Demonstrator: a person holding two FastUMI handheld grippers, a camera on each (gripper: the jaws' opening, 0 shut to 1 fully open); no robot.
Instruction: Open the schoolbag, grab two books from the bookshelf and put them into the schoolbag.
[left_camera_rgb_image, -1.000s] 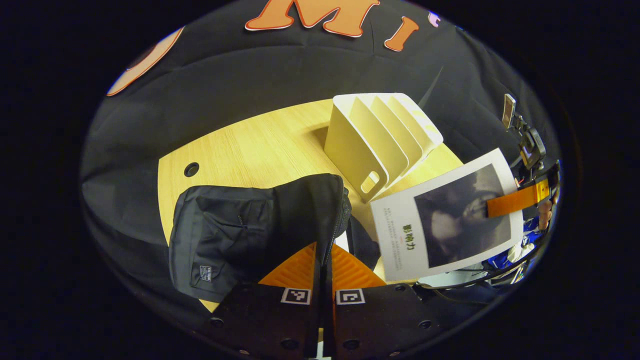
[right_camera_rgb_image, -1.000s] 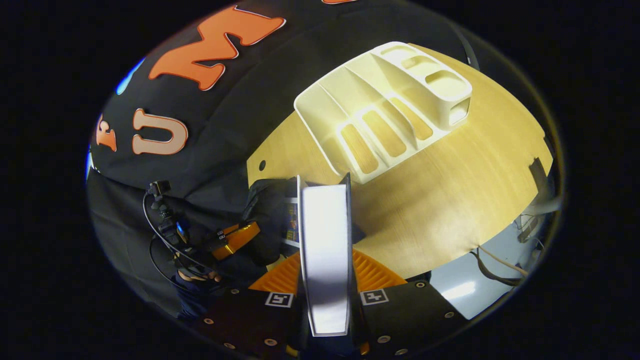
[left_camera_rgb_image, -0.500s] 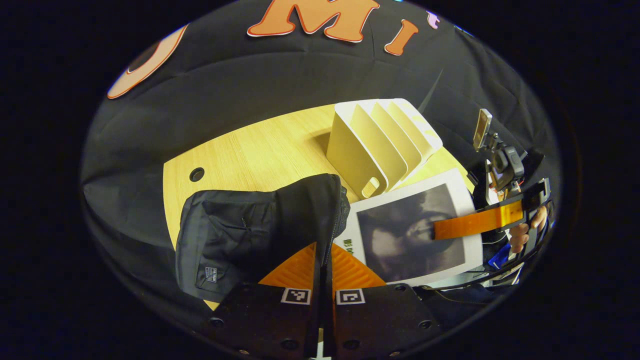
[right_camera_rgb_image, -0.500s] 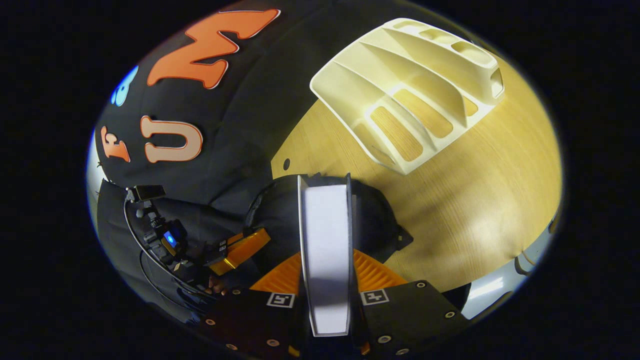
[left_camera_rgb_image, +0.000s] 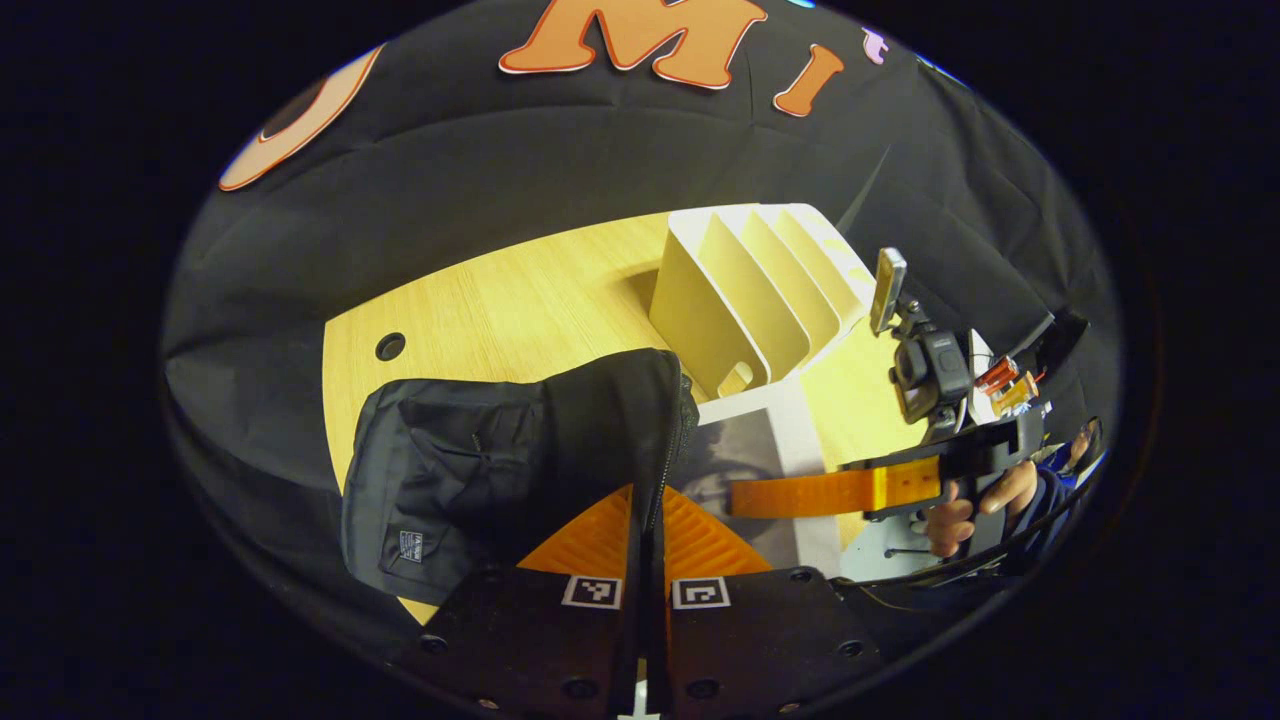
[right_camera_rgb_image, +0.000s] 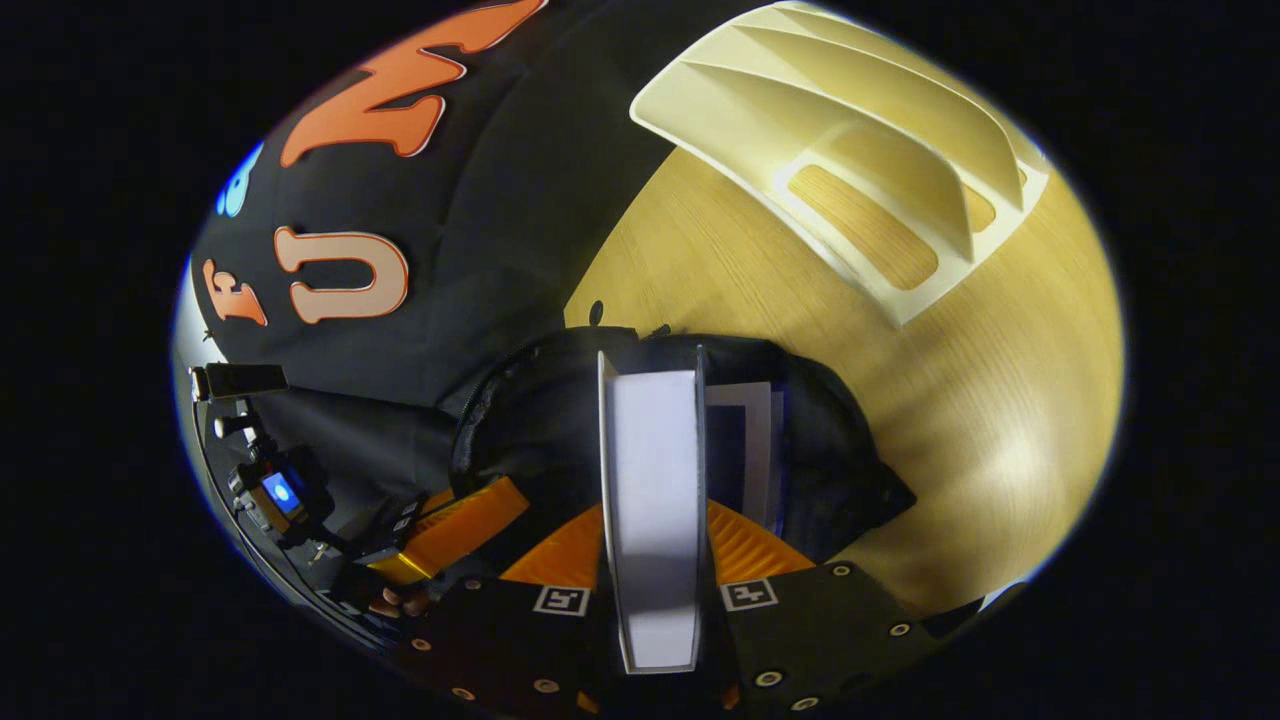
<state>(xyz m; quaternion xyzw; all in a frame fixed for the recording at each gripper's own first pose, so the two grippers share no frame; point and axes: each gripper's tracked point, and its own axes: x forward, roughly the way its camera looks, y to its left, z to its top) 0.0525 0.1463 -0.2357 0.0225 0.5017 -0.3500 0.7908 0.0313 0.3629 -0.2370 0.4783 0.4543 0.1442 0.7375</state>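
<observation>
Fingers of the left hand-held gripper (left_camera_rgb_image: 648, 520) pinch the zippered rim of the black fabric schoolbag (left_camera_rgb_image: 480, 460), which sits on the pale wooden desk (left_camera_rgb_image: 500, 310). The right hand-held gripper (right_camera_rgb_image: 650, 540) is clamped on a white-covered book (right_camera_rgb_image: 650, 480), its far end inside the bag's mouth beside another book (right_camera_rgb_image: 745, 440). The cream slotted bookshelf (left_camera_rgb_image: 745, 290) stands behind the bag.

Light wooden table (left_camera_rgb_image: 500, 310), black schoolbag (left_camera_rgb_image: 470, 470) and seemingly empty cream bookshelf (left_camera_rgb_image: 750, 290) on it
</observation>
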